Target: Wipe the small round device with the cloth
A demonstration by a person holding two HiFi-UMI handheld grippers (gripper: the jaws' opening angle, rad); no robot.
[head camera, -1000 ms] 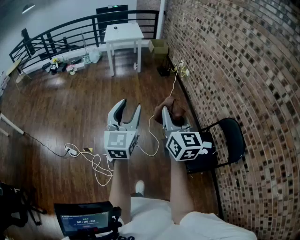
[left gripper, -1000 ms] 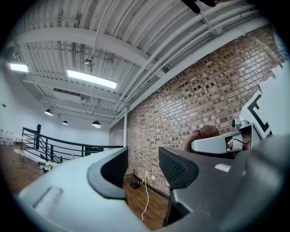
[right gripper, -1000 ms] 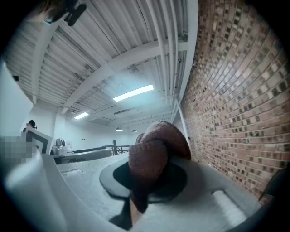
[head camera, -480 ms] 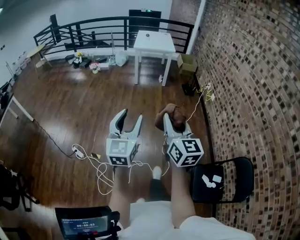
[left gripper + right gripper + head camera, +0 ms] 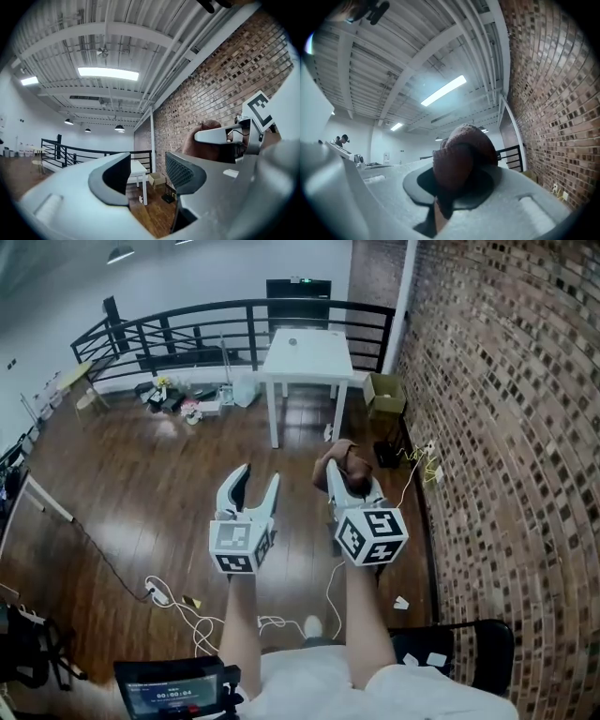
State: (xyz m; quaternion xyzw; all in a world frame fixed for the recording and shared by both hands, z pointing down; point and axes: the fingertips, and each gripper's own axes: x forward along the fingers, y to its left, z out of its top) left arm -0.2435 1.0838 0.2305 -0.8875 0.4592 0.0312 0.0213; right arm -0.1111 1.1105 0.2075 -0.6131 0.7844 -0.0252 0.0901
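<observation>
Dark wood floor (image 5: 141, 484): fills the left and centre of the head view, with a black railing (image 5: 187, 320) along its far edge.
Left gripper (image 5: 255, 482): held out level over the floor. Its jaws stand a narrow way apart and have just been opening, with nothing between them.
White table (image 5: 314, 367): stands ahead by the railing, well apart from both grippers.
Small round device (image 5: 292, 341): a tiny dot on the tabletop, too small to make out in detail.
Right gripper (image 5: 337, 474): jaws closed on a bunched brown cloth (image 5: 339, 457).
Cloth handling: looks soft, limp and light. The wad bulges past the jaw tips, so there is likely enough free cloth to rub with.
Device handling: probably light and hard, so it may skid on the smooth top. Steadying it at its rim with the empty gripper seems wise.
Brick wall (image 5: 506, 427): runs down the right side.
</observation>
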